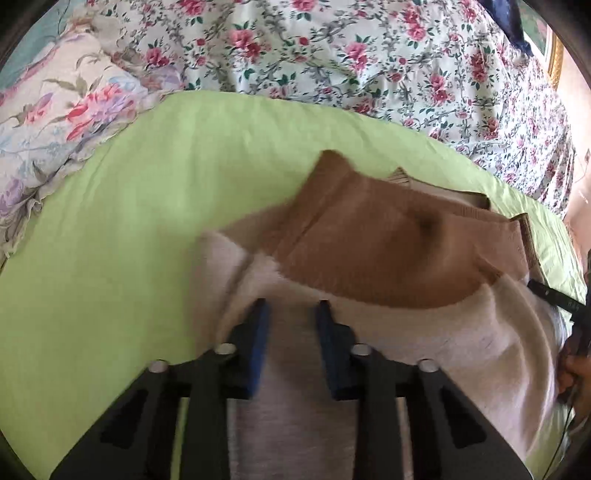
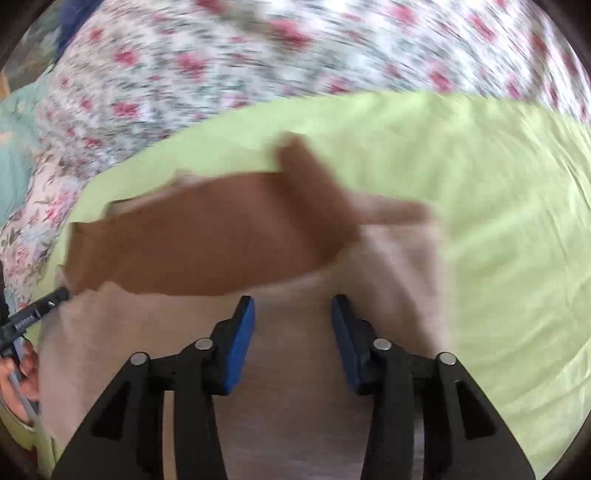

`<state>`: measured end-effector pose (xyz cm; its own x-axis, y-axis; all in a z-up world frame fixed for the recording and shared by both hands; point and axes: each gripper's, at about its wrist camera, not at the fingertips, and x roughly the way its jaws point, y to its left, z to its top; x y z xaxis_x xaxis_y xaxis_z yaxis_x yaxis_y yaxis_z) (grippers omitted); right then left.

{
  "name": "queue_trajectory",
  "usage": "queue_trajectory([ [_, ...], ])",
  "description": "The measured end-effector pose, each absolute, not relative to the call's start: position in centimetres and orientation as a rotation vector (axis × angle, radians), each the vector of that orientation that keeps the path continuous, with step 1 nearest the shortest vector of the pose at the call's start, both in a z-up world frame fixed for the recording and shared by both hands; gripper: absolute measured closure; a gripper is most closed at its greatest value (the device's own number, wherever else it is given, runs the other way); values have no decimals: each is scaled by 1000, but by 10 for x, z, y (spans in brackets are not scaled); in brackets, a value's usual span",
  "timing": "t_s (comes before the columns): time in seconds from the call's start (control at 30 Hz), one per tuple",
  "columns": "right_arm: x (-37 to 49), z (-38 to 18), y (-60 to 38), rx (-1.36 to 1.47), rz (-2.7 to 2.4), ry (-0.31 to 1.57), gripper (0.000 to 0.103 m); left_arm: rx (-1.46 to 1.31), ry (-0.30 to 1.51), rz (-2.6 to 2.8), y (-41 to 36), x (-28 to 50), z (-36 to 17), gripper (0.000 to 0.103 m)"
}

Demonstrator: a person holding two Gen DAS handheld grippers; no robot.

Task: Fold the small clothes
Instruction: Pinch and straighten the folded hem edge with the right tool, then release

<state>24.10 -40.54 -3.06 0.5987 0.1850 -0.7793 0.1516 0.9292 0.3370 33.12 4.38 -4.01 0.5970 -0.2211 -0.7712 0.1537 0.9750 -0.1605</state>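
A small sweater lies on the green sheet (image 1: 110, 229), its brown upper part (image 1: 369, 240) away from me and its pale grey lower part (image 1: 461, 332) toward me. My left gripper (image 1: 291, 308) hovers over the grey part near its left side. The blue pads (image 1: 258, 332) stand a little apart, with cloth showing in the gap and nothing visibly pinched. My right gripper (image 2: 293, 302) is over the grey part (image 2: 295, 406) of the same sweater (image 2: 207, 236), jaws also slightly apart and empty. This view is blurred. Each gripper's tip shows at the edge of the other's view.
A floral duvet (image 1: 332, 55) is bunched along the far side of the sheet. A floral pillow (image 1: 55, 118) lies at the left. A dark blue item (image 1: 517, 29) sits at the far right. A hand (image 2: 22, 369) holds the left gripper's handle.
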Motion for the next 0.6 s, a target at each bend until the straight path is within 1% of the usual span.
queue_trajectory([
  [0.03, 241, -28, -411, 401, -1, 939, 82, -93, 904, -234, 48, 331, -41, 83],
  [0.1, 240, -21, -417, 369, -51, 923, 82, -89, 904, -246, 51, 328, -39, 84],
  [0.17, 239, -21, -420, 388, -57, 940, 82, -26, 899, -224, 48, 323, -35, 84],
  [0.27, 227, -9, -416, 395, -43, 944, 77, -42, 913, -201, 51, 302, -25, 83],
  [0.33, 210, 3, -408, 408, -1, 923, 67, -111, 900, -211, 54, 274, -10, 68],
  [0.37, 196, 13, -400, 410, 21, 904, 64, -153, 893, -227, 57, 260, -5, 53],
  [0.4, 183, 18, -393, 410, 39, 889, 57, -205, 886, -245, 58, 244, 1, 39],
  [0.43, 177, 23, -387, 413, 50, 883, 53, -255, 877, -261, 61, 224, 5, 33],
  [0.47, 167, 27, -379, 419, 67, 874, 52, -299, 870, -273, 62, 207, 7, 27],
  [0.6, 118, 32, -353, 464, 118, 868, 50, -508, 884, -347, 65, 148, -2, 19],
])
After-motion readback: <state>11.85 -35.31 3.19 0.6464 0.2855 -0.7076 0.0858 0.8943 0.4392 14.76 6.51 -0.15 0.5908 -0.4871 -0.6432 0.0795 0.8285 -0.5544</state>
